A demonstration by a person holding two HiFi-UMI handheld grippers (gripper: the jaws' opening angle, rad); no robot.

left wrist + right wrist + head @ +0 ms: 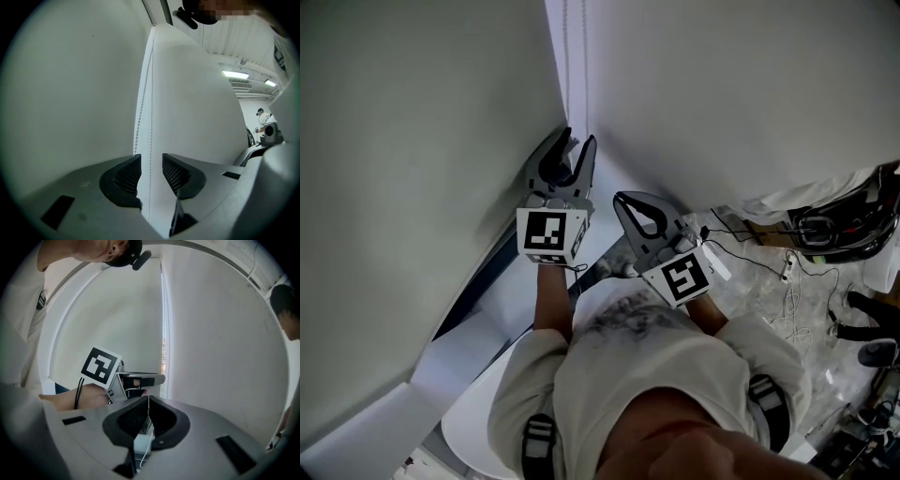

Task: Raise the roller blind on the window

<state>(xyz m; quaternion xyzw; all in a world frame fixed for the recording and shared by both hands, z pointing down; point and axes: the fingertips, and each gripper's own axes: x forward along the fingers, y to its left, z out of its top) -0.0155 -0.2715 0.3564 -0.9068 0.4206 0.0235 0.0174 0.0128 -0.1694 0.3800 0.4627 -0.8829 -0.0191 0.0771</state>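
Observation:
The white roller blind [722,94] hangs to the right of a grey wall [412,187], and its bead chain [572,56] runs down the blind's left edge. My left gripper [579,142] points level at that edge. In the left gripper view it [151,171] is open, with one strand of the chain [151,117] passing between the pads untouched and a second strand just to the left. My right gripper [639,208] sits lower right of the left one. In its own view it [148,401] is shut on a thin strand of the chain [164,343].
A white sill [487,309] runs below the blind beside a dark frame edge. Cables [787,272] and a black device [834,230] lie on the floor at the right. Another person [260,115] stands far off in the room.

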